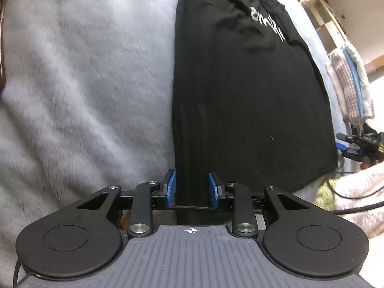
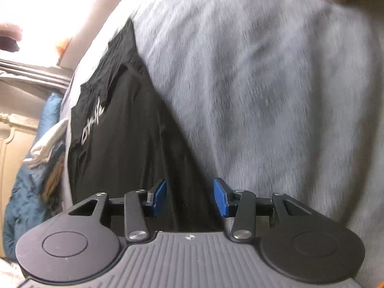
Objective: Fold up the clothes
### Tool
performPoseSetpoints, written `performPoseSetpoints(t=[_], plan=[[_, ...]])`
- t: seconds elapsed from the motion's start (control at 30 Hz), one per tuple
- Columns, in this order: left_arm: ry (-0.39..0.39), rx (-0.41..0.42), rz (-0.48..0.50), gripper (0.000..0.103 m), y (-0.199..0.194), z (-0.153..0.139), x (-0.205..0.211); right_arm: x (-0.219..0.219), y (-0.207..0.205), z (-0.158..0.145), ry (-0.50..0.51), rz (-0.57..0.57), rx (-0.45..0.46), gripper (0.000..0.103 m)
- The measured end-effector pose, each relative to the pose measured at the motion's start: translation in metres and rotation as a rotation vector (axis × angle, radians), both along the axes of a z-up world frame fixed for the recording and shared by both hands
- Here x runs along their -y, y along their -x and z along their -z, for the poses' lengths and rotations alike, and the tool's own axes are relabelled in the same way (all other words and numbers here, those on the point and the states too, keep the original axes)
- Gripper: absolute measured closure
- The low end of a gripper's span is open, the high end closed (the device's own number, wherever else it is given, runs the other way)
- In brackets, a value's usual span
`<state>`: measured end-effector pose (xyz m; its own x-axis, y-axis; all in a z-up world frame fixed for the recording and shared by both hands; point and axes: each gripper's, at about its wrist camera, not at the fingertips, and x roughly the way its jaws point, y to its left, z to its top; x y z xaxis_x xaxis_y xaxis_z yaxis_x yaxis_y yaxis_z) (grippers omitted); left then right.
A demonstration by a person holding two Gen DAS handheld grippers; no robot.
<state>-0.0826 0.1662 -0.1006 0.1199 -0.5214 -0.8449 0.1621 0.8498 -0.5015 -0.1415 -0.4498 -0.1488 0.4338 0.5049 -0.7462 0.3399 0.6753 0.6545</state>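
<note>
A black T-shirt (image 1: 244, 91) with white lettering lies folded lengthwise on a pale grey fleece blanket (image 1: 84, 84). My left gripper (image 1: 192, 188) is open, its blue pads on either side of the shirt's near left edge, with cloth between the jaws. In the right wrist view the same black T-shirt (image 2: 124, 132) lies left of centre. My right gripper (image 2: 189, 198) is open over the shirt's near right edge, where it meets the blanket (image 2: 276, 96). The right gripper also shows at the far right of the left wrist view (image 1: 360, 146).
Hanging towels and cloths (image 1: 348, 84) and shelving stand beyond the blanket's right edge. A blue quilted bundle (image 2: 26, 187) with a white cloth lies at the left of the right wrist view. A dark wooden edge (image 1: 2, 43) shows at the far left.
</note>
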Motion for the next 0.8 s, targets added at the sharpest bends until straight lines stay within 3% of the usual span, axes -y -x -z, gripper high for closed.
performPoseSetpoints(t=[0.33, 0.43, 0.47, 0.5, 0.57, 0.8], plan=[[0.026, -0.083, 0.03, 0.078, 0.014, 0.012, -0.005, -0.011, 0.024, -0.001, -0.007, -0.097, -0.021, 0.06], [0.018, -0.053, 0.045, 0.093, 0.016, 0.009, 0.001, -0.017, 0.026, -0.003, 0.023, -0.12, -0.018, 0.07], [0.026, -0.044, 0.049, 0.097, 0.018, 0.008, 0.0, -0.019, 0.026, -0.004, 0.037, -0.134, -0.017, 0.081], [0.038, -0.036, 0.052, 0.098, 0.019, 0.006, -0.001, -0.021, 0.026, -0.006, 0.051, -0.148, -0.016, 0.092], [0.069, -0.02, 0.036, 0.099, 0.019, 0.001, -0.005, -0.023, 0.028, -0.011, 0.074, -0.175, -0.002, 0.098], [0.274, 0.066, -0.127, 0.099, -0.004, -0.025, -0.029, -0.019, 0.024, -0.041, 0.057, -0.135, 0.14, 0.101]])
